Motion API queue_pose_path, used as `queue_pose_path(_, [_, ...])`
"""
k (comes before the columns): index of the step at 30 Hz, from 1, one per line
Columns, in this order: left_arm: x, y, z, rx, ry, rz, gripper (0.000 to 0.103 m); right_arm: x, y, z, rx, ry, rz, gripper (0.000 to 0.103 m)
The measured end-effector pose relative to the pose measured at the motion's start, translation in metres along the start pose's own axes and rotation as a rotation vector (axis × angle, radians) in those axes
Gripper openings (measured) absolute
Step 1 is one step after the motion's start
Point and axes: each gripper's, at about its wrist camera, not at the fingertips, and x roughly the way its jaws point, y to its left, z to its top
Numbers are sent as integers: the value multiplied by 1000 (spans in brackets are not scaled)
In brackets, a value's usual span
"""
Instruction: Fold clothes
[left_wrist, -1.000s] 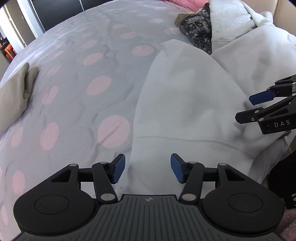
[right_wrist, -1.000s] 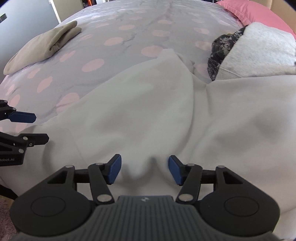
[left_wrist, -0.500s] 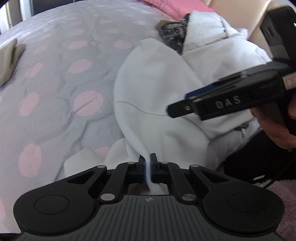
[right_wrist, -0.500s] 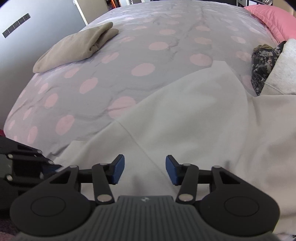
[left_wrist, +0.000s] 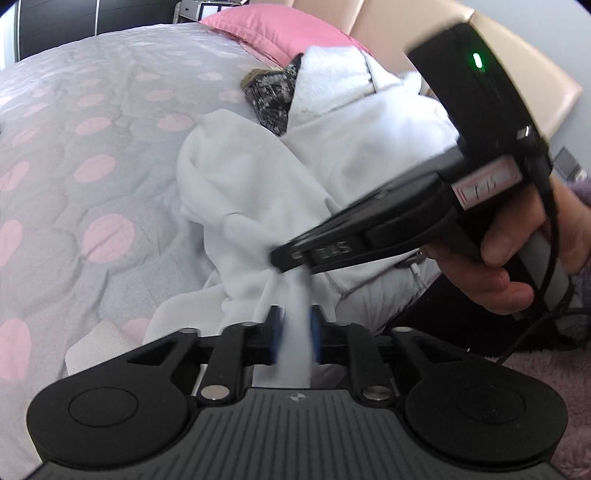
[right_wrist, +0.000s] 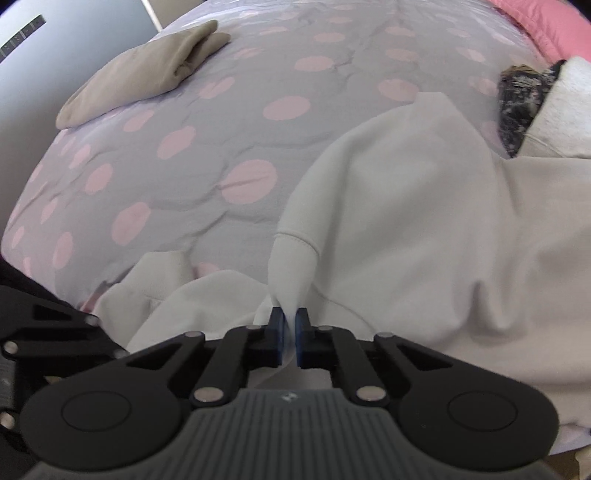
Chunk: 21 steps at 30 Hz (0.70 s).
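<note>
A white sweatshirt (left_wrist: 255, 192) lies bunched on the near right part of the bed. My left gripper (left_wrist: 295, 332) is shut on a taut strip of its edge, which runs up between the blue pads. A little ahead of it, my right gripper (left_wrist: 291, 258), held by a hand (left_wrist: 517, 258), pinches the same cloth. In the right wrist view, the right gripper (right_wrist: 290, 334) is shut on a raised fold of the sweatshirt (right_wrist: 424, 221). Part of the left gripper (right_wrist: 48, 332) shows at the lower left, blurred.
The bedspread (right_wrist: 221, 122) is grey with pink dots. A folded beige garment (right_wrist: 147, 70) lies at its far left. A dark patterned garment (left_wrist: 271, 99) and a pale grey one (left_wrist: 332, 77) sit beyond the sweatshirt. Pink pillow (left_wrist: 273, 29) and beige headboard (left_wrist: 517, 55) behind; fluffy rug (left_wrist: 546, 369) below right.
The right gripper went from open to shut on a fold of the sweatshirt. Both grippers have drawn the cloth up and back, bunching it. The left gripper stayed shut on the edge.
</note>
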Motion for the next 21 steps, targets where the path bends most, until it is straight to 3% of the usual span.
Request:
queue_pose_path(1, [-2, 2, 1, 0, -6, 12, 39, -2, -7, -2, 10, -8, -37, 6])
queue_pose_path(3, [-7, 7, 4, 1, -18, 35, 45, -9, -23, -5, 36, -19, -97, 6])
queue_pose_path(6, [-10, 15, 11, 5, -25, 73, 46, -24, -49, -8, 92, -51, -194, 6])
queue_pose_path(10, [-11, 25, 20, 10, -30, 116, 46, -46, -80, -14, 100, -121, -413, 5])
queue_pose_path(12, [-11, 28, 25, 9, -29, 125, 46, -54, -100, -14, 136, -127, -475, 5])
queue_pose_path(16, [-6, 26, 37, 28, -39, 119, 46, -59, -119, -16, 183, -131, -466, 6])
queue_pose_path(21, [15, 6, 50, 112, -30, 45, 50, -65, -142, -20, 242, -137, -454, 6])
